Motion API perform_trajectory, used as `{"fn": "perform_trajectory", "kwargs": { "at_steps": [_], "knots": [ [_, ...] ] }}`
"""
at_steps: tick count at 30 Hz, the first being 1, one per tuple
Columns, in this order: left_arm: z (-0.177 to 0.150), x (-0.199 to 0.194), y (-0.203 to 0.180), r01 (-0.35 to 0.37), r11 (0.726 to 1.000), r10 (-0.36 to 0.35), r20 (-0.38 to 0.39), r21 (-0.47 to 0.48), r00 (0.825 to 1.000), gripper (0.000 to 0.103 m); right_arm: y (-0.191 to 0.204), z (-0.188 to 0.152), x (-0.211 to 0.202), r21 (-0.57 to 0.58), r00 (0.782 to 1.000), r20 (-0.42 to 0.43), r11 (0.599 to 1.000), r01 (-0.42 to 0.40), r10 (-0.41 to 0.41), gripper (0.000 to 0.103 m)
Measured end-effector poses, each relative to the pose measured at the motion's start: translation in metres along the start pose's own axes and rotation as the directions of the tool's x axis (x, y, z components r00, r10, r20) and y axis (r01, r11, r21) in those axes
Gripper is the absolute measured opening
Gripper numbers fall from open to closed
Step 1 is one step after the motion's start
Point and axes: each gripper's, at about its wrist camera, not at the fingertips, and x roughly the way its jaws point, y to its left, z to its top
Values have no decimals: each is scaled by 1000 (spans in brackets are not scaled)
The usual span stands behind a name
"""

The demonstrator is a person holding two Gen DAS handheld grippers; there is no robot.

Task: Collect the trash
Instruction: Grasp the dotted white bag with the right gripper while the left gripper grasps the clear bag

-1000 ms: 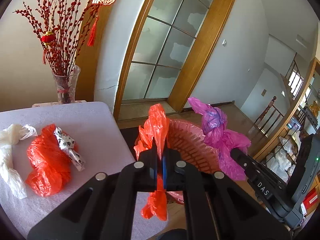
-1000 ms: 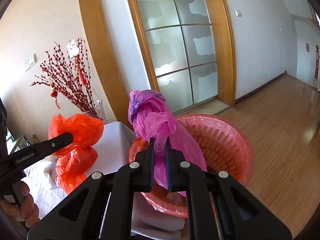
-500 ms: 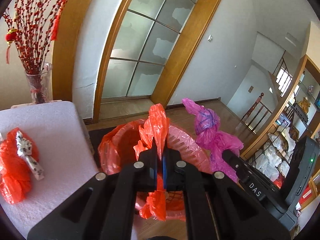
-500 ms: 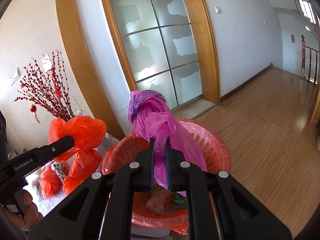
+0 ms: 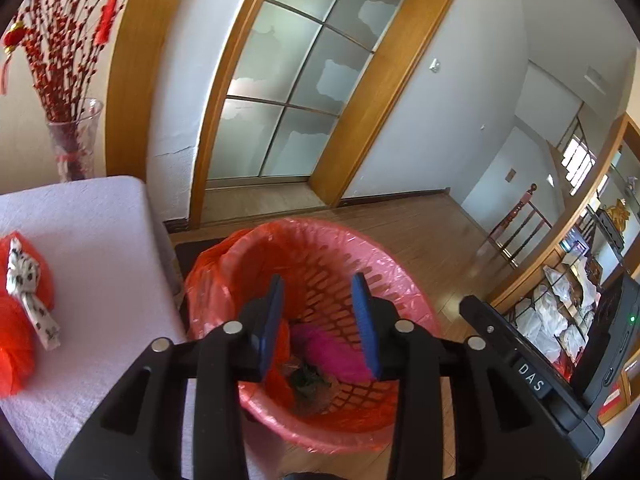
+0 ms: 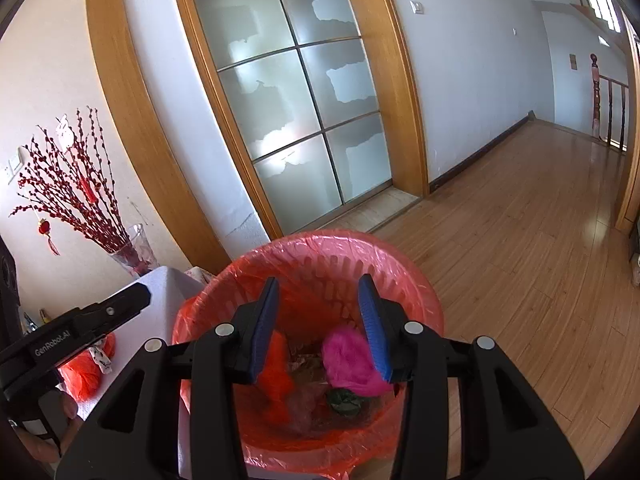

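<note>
A pink waste basket (image 5: 320,236) lined with a red plastic bag stands on the floor beside the table; it also shows in the right wrist view (image 6: 320,240). My left gripper (image 5: 318,312) is open and empty above it. My right gripper (image 6: 322,312) is open and empty above it too. Inside lie a red bag (image 6: 276,384), a magenta bag (image 6: 348,364) and some dark scraps (image 6: 344,398). The magenta bag also shows in the left wrist view (image 5: 324,354). Another red bag (image 5: 20,320) with a white patterned strip (image 5: 30,292) lies on the table.
The white-covered table (image 5: 92,240) stands left of the basket, with a glass vase of red branches (image 5: 72,140) at its back. A glass door in a wooden frame (image 5: 296,92) is behind. Wooden floor (image 6: 520,260) stretches right.
Both grippers have opened. The red bag has dropped from my left gripper and the magenta bag from my right gripper into the basket. Both views have shifted over the basket.
</note>
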Motion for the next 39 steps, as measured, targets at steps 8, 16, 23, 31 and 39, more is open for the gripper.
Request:
{"fn": "perform_trajectory", "kwargs": {
  "at_steps": [8,16,23,31,39],
  "knots": [
    [-19,-35,30,-209,978,209,33,3,977,54,22,-11,-3,-99,1000,1,995,9,-9,42],
    [-31,-88,65,-367,930,364,105,11,925,57,66,-22,-4,-175,998,-27,983,-57,53,48],
    [-43,-140,106,-516,856,512,164,-25,843,59,123,-33,3,-246,981,-99,951,-188,169,48],
    [-54,-197,173,-611,775,631,144,-162,762,59,209,-52,23,-303,924,-228,879,-368,308,46],
    [-65,-231,218,-636,733,672,112,-244,732,59,276,-70,60,-335,883,-338,835,-437,327,40]
  ]
}}
